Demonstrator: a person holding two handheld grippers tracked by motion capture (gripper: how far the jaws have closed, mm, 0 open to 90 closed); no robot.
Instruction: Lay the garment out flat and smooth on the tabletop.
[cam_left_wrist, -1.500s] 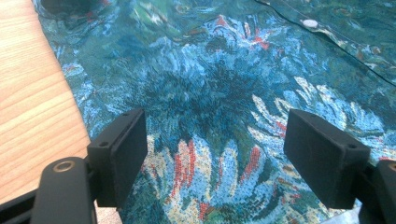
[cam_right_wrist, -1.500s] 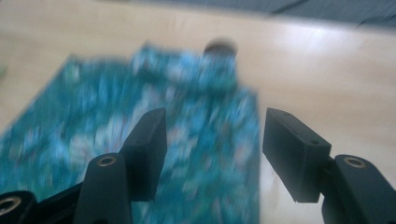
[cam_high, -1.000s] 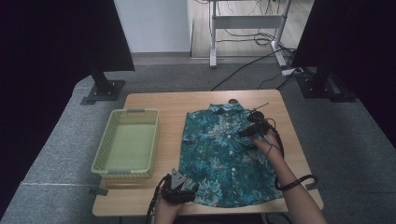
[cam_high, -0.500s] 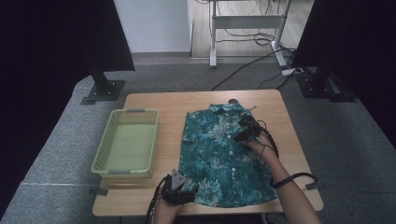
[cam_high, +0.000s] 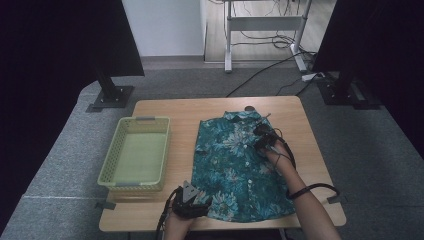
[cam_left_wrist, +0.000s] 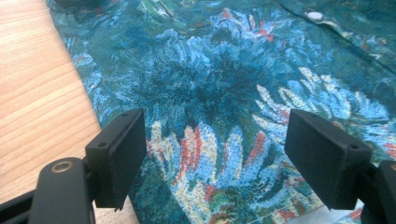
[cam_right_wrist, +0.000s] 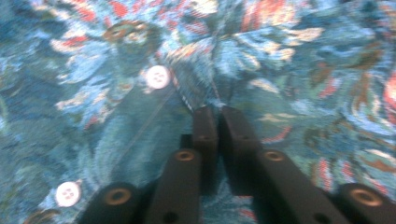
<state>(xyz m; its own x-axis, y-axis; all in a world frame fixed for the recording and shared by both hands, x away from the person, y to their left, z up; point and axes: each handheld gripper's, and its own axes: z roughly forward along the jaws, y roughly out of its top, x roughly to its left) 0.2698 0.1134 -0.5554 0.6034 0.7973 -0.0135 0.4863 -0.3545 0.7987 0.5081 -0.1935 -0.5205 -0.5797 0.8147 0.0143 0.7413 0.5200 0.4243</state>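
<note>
**One floral shirt spread on the table, pinched near the placket**

One short-sleeved shirt (cam_high: 239, 167) is laid flat across the right half of the wooden table (cam_high: 180, 107), collar toward the far edge. Its fabric is teal and blue, printed with large pale and red-orange flowers. White buttons (cam_right_wrist: 157, 77) are seen along the front placket in the right gripper view.

The right gripper (cam_high: 263, 141) is set down on the upper chest of the shirt, just beside the placket. Its jaws have just been closing and now stand almost together; a small ridge of cloth is clamped between their tips (cam_right_wrist: 215, 116).

The left gripper (cam_high: 190, 204) is held at the near hem, at the shirt's lower left corner. Its jaws are wide apart over the cloth in the left gripper view (cam_left_wrist: 219, 163), and nothing is pressed between them.

A yellow-green basket (cam_high: 135, 185) stands left of the shirt, apart from it.

The right gripper view is blurred, so the depth of the pinched fold cannot be told. The near hem is partly covered by the left gripper in the high view.
</note>
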